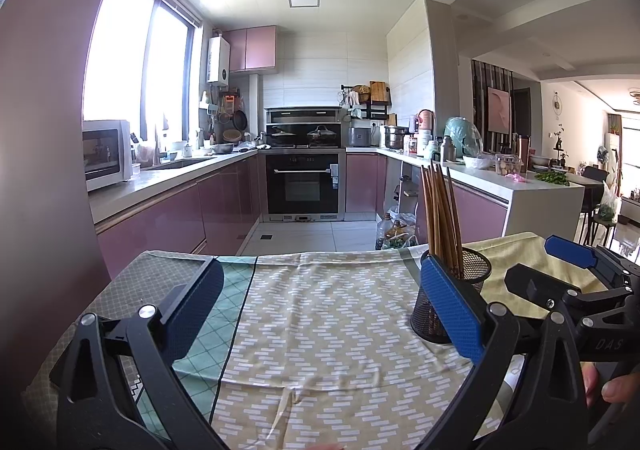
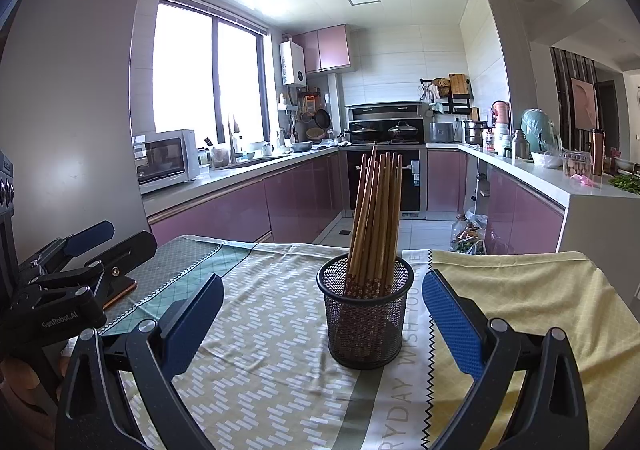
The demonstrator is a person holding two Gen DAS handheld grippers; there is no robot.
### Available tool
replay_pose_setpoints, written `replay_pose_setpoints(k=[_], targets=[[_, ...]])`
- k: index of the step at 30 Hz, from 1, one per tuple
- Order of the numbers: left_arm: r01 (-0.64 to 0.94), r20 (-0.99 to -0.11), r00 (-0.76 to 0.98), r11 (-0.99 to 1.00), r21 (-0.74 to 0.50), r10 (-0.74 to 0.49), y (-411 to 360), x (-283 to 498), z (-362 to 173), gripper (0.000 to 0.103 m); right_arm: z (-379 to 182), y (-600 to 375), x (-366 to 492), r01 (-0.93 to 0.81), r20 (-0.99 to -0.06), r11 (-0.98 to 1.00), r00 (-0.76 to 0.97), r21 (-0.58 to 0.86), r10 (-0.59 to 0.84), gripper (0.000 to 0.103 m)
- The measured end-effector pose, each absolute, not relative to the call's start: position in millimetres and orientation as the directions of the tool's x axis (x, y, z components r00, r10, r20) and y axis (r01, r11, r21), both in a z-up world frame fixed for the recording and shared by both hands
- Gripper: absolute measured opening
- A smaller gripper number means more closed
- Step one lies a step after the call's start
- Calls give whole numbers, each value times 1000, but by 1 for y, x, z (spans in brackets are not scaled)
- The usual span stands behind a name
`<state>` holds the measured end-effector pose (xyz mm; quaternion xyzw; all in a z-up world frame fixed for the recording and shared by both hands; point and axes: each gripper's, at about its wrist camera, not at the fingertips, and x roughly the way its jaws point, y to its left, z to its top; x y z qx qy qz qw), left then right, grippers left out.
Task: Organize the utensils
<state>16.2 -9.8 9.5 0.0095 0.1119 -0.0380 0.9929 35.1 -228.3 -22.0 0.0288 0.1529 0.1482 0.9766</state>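
Observation:
A black mesh cup point(image 2: 366, 326) stands upright on the patterned tablecloth point(image 2: 260, 350), holding several brown wooden chopsticks point(image 2: 376, 217) that lean slightly left. My right gripper point(image 2: 323, 290) is open, its blue pads on either side of the cup and a little nearer than it, not touching it. My left gripper point(image 1: 326, 306) is open over bare cloth, with nothing between its fingers. In the left wrist view the cup point(image 1: 476, 270) and chopsticks point(image 1: 440, 209) sit just behind the right-hand finger, and the right gripper point(image 1: 534, 262) shows beyond. The left gripper point(image 2: 128, 236) appears at the left.
A flat dark object with an orange edge point(image 2: 120, 292) lies on the cloth under the left gripper. The table's far edge point(image 1: 320, 253) drops to a tiled kitchen floor, with pink cabinets on both sides. A yellow cloth point(image 2: 520, 290) covers the table's right part.

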Motion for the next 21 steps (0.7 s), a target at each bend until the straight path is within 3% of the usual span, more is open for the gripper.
replay_pose_setpoints(k=[21], targets=[[76, -222, 972, 997, 9, -73, -10, 16, 8, 97, -22, -225, 36, -280, -285, 955, 911, 100, 298, 96]])
